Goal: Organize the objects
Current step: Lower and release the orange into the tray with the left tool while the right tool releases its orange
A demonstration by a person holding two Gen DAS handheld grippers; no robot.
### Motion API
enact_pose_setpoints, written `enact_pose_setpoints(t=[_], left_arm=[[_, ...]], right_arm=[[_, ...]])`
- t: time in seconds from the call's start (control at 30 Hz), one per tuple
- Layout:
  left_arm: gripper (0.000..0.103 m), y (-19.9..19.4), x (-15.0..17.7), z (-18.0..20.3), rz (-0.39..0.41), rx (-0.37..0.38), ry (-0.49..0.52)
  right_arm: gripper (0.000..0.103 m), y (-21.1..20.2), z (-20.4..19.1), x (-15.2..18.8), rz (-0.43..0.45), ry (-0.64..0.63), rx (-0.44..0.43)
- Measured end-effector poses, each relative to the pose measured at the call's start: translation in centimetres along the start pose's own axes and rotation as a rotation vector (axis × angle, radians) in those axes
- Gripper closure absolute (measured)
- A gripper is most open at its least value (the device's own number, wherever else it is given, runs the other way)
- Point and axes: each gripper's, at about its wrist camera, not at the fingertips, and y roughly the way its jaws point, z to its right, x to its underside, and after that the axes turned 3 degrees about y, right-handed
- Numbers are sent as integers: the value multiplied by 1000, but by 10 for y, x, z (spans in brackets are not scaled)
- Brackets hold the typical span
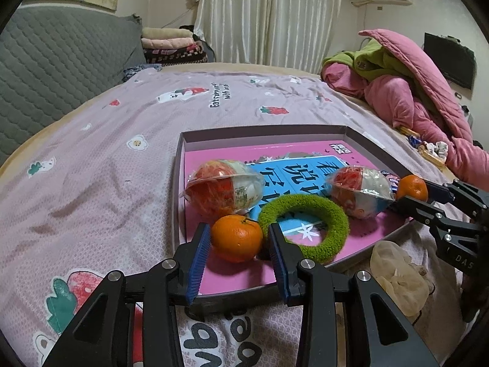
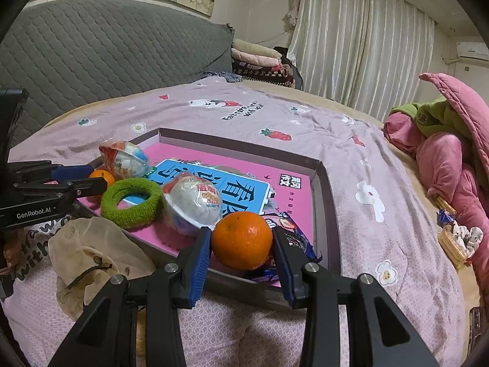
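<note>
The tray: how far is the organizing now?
Done: two toy eggs and the green ring lie in the tray. In hand: each hand-held gripper holds an orange over it. Left: the crumpled bag beside it.

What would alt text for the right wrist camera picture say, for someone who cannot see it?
The right gripper clamps an orange between blue pads over the near edge of a shallow box on a bed. In the box lie a pink book, a green fuzzy ring and two wrapped toy eggs; at left, the left gripper holds a second orange.
</note>
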Motion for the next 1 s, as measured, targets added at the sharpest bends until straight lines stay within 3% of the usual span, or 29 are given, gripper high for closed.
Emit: enact_pose_setpoints(t=[0.67,1.0], left_arm=[[62,-8,3,4,13,-11,16],[59,-15,6,2,14,-14,11]], right_arm=[[63,-5,1,3,0,17,-9],[57,-10,5,4,-3,48,-18]])
